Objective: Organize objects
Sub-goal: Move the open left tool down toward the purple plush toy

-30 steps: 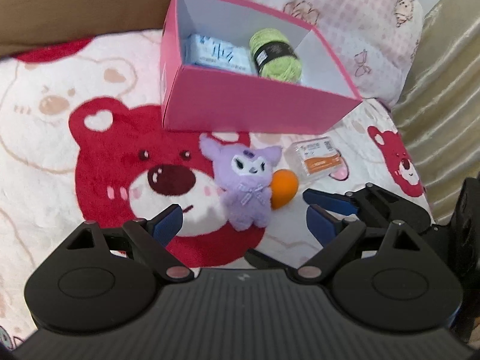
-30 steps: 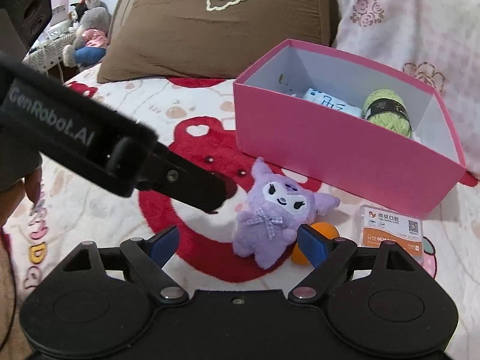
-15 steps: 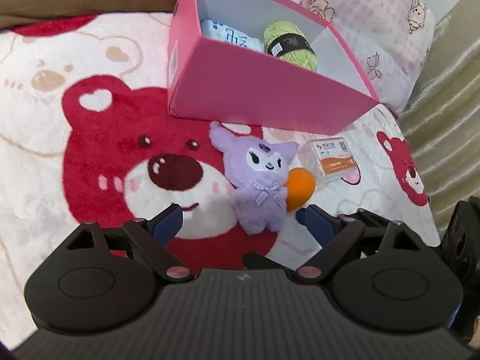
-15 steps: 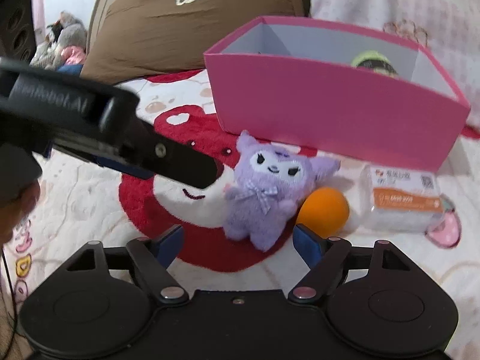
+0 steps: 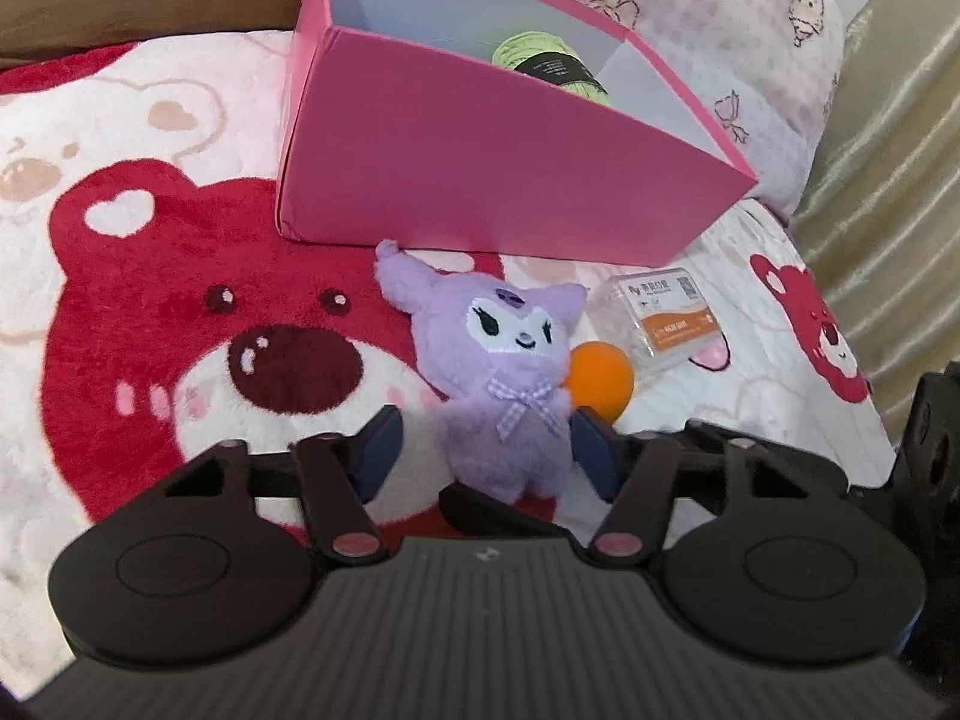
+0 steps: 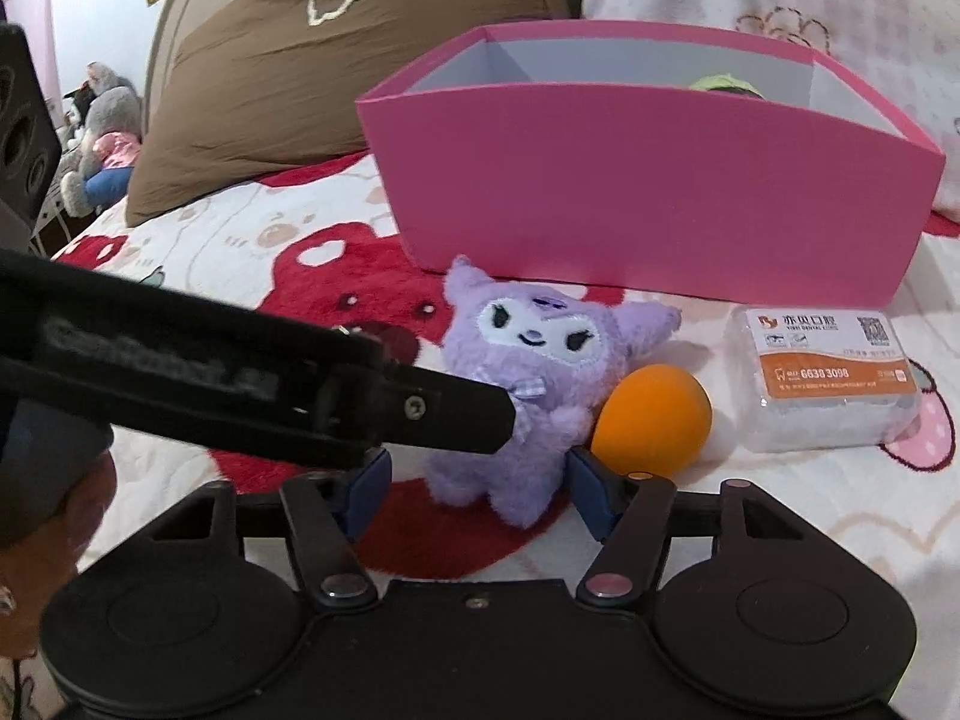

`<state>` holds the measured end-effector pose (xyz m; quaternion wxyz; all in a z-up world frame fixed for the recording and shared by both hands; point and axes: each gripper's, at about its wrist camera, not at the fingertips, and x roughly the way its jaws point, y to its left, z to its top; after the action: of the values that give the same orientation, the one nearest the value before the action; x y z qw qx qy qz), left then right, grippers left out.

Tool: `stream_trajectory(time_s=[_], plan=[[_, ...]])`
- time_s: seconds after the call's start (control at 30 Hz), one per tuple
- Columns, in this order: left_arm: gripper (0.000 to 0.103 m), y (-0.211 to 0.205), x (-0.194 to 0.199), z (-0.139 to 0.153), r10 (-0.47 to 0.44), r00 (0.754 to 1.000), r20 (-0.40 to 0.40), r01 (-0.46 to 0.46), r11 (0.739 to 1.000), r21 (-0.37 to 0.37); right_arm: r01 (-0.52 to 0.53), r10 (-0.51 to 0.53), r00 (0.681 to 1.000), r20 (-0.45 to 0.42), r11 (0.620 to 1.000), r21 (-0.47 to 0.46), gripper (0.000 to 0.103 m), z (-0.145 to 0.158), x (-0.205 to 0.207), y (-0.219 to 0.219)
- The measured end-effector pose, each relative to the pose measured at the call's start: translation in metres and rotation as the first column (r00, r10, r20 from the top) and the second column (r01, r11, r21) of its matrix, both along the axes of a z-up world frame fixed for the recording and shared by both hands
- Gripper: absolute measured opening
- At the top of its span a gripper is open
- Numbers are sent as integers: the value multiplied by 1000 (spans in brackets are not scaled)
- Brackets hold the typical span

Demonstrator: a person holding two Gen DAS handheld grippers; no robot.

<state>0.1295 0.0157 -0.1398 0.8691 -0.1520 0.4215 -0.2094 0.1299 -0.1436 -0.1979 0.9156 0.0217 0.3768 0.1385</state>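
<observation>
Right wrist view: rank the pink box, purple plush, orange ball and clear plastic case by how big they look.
1. pink box
2. purple plush
3. clear plastic case, nearly as big as the plush
4. orange ball

The plush and ball sit nearer the camera, so true sizes stay unsure.

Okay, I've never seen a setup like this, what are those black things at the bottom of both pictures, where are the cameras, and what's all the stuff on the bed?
There is no robot. A person carries a hand-held gripper in each hand, with a wide-angle camera on each looking forward along its two blue-tipped fingers. One picture comes from the left hand-held gripper, the other from the right hand-held gripper; the black bar crossing the right view is the left one.

On the bear blanket lie a purple plush, an orange ball and a clear packet, in front of a pink box holding green yarn.

Both sets of jaws are closing around the plush, which sits between them, though nothing looks gripped yet.
</observation>
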Motion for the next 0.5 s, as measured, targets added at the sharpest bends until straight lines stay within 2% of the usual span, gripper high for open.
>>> stream_trajectory(time_s=[0.13,0.23,0.5], plan=[[40,-3,5,-9,5,1000,-20,-6,999,-36,4,-4,1000,12,1000,-4,63,-5,2,2],[38,-6,2,-9,-4,1000,1,4,1000,-25,-10,12,999,32,998,-59,54,-7,2,6],[38,-1,4,-14,-9,998,-65,4,997,-74,-56,59,998,37,995,-84,48,-7,0,3]])
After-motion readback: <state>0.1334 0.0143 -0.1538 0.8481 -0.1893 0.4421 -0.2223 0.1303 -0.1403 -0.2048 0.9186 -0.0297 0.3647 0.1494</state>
